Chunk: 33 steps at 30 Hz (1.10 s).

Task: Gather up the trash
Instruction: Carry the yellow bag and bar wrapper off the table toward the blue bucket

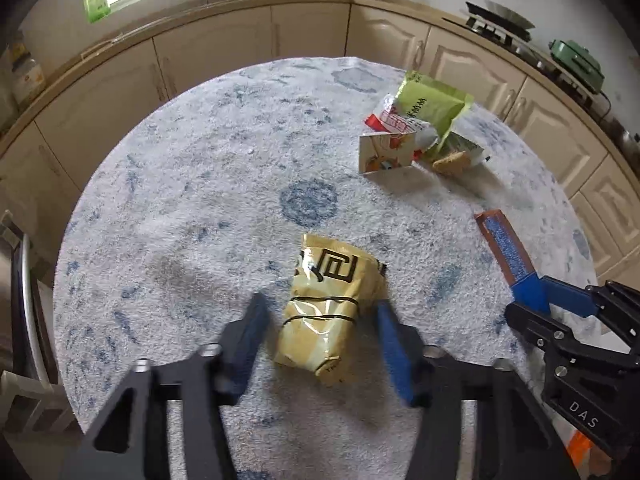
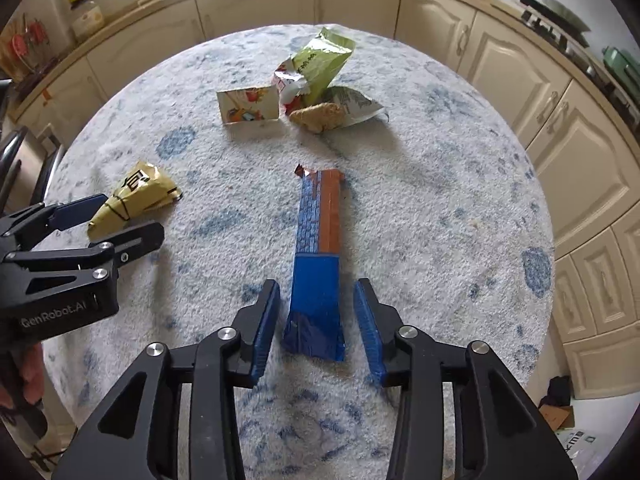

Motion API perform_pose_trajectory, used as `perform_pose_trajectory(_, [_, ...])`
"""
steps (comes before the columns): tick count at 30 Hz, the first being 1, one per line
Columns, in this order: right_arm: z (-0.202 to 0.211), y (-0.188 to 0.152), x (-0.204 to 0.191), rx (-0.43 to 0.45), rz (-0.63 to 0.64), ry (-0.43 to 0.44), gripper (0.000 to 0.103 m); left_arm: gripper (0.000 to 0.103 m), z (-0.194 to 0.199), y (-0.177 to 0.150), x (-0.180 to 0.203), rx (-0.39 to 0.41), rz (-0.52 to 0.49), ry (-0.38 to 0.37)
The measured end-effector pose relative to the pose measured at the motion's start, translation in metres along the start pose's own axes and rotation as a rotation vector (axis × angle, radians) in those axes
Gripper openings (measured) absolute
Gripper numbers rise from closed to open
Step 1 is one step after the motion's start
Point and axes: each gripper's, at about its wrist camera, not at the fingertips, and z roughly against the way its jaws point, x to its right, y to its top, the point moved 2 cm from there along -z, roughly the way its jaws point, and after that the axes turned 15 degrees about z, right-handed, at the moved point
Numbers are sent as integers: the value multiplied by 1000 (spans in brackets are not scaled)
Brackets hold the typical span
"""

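Note:
A crumpled gold wrapper (image 1: 330, 312) with black print lies on the round table; it also shows in the right wrist view (image 2: 134, 198). My left gripper (image 1: 320, 306) is open, its fingers on either side of the wrapper. A long blue and brown wrapper (image 2: 318, 264) lies between the open fingers of my right gripper (image 2: 316, 288); in the left wrist view the wrapper (image 1: 506, 248) and the right gripper (image 1: 560, 304) sit at the right. Neither gripper holds anything.
A pile of trash lies at the table's far side: a green bag (image 2: 320, 64), a small white carton (image 2: 248, 106), a brown biscuit (image 2: 316, 116). The table (image 2: 440, 184) has a white and blue fuzzy cover. Cream cabinets (image 2: 560, 100) ring it.

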Motion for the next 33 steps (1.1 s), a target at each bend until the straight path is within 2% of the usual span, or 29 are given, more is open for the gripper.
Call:
perform_pose_trajectory(1, [0,0,1,5,-4,3,41,29,-1,0,-4,3,12,-4])
perform_pose_trajectory(2, [-1,1,2,9,-7,9,39,29,-2,0,-6,-8,20,-19])
perform_pose_trajectory(4, [-1,2,3,23,-3,21,22,29,-1,-2,-7,-23,22,-30])
perform_pose_trajectory(5, [-1,2,4,25,-9,27,19,29,0,-2,-8,-30,25,-33])
perform_pose_trajectory(16, [13,-9,14,39,-80,-10,19,29,11,-5,2,-56,13,-58])
perform_pose_trajectory(20, [24,-19,27,39,-134,-40,19,29,18,-4,13,-37,-10,-74])
perform_pose_trajectory(28, [49,-47,57,50,-238,-117,19,29,33,-8,59,-17,-129,-135])
perform_pose_trajectory(33, [69,-74,79,57,-318,-171,19,29,39,-19,98,-33,-212,-194])
